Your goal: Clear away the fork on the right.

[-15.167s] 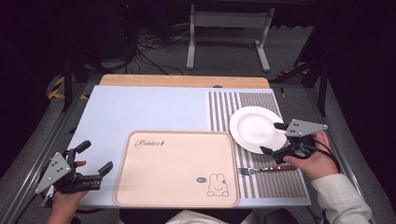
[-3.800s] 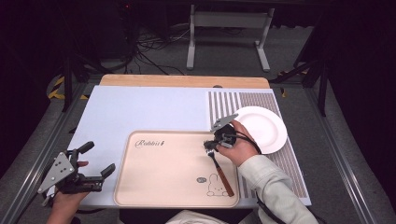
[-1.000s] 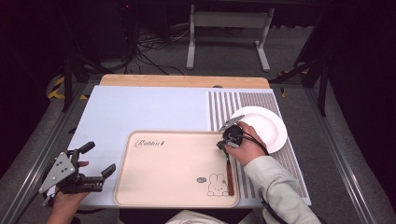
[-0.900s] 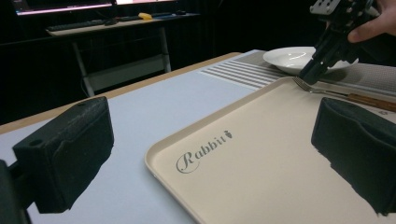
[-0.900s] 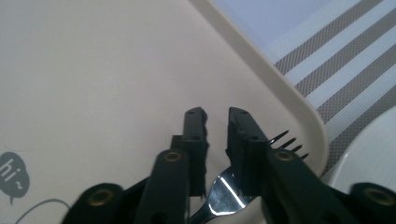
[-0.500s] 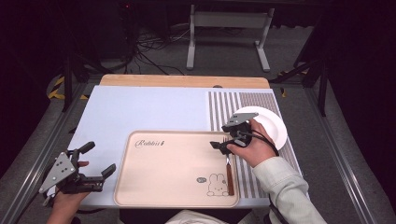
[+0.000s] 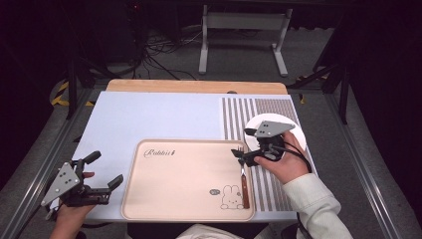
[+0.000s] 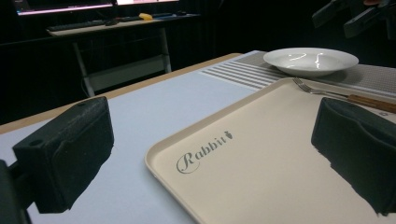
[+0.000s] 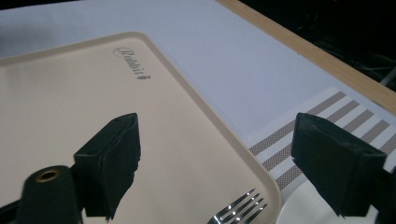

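My left gripper [image 7: 102, 175] rests at the near left corner of the table, jaws apart on nothing, off the tray's [image 7: 164, 199] left rim. On the tray, the fork [image 7: 244, 179] lies free along the right edge, tines pointing away. My right gripper [image 7: 242, 154] hangs above those tines, its jaws just opened and empty. Beyond it the white plate [image 7: 298, 137] sits empty on the striped mat [image 7: 249, 112]; the pale blue cover [image 7: 159, 117] stretches bare to the far wooden edge [image 7: 194, 86].

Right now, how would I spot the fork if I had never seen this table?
Find the beige tray with "Rabbit" printed on it, at the near middle of the table. Along its right edge lies the fork, tines pointing away from the person, just left of the white plate. It is the only slim thing there, with a brown wooden handle.
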Demonstrator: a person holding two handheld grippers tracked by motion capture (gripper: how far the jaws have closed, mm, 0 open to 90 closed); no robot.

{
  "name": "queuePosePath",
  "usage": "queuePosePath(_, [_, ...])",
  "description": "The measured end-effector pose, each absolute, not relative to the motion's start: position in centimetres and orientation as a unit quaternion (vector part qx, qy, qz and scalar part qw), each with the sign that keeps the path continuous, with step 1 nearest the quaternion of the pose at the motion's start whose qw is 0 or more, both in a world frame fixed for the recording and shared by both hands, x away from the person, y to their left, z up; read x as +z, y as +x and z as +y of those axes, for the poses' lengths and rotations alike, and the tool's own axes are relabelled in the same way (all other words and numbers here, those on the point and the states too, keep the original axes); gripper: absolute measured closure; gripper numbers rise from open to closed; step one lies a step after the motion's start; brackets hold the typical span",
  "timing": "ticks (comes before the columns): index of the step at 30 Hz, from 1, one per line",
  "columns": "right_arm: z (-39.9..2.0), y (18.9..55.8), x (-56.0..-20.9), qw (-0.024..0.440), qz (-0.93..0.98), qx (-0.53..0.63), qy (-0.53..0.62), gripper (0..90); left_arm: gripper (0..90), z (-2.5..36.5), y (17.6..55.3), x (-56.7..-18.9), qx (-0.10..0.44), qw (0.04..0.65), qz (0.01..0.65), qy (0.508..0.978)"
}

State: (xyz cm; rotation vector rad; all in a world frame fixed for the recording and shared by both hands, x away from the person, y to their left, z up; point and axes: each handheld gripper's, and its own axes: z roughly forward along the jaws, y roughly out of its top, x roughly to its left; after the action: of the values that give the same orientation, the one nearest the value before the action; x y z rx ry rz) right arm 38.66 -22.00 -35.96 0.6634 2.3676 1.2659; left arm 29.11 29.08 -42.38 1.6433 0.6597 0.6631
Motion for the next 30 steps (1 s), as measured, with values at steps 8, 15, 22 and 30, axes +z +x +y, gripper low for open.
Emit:
queuePosePath(8, [-24.6, 36.6, -35.7, 0.218, 0.814, 0.489, 0.226, 14.9, 0.0, 29.0, 29.1, -42.4, 0.283, 0.581, 0.283, 0.708])
queuePosePath(15, [-27.8, 34.8, -35.7, 0.231, 0.784, 0.528, 0.231, 14.8, 0.0, 29.1, 29.1, -42.4, 0.283, 0.581, 0.283, 0.709])
queuePosePath(22, [-30.8, 33.6, -36.1, 0.246, 0.763, 0.547, 0.242, 14.7, 0.0, 29.0, 29.1, -42.4, 0.284, 0.580, 0.284, 0.709])
queuePosePath(30, [-33.5, 32.8, -37.1, 0.259, 0.741, 0.565, 0.254, 14.2, 0.0, 29.0, 29.1, -42.4, 0.286, 0.581, 0.284, 0.707])
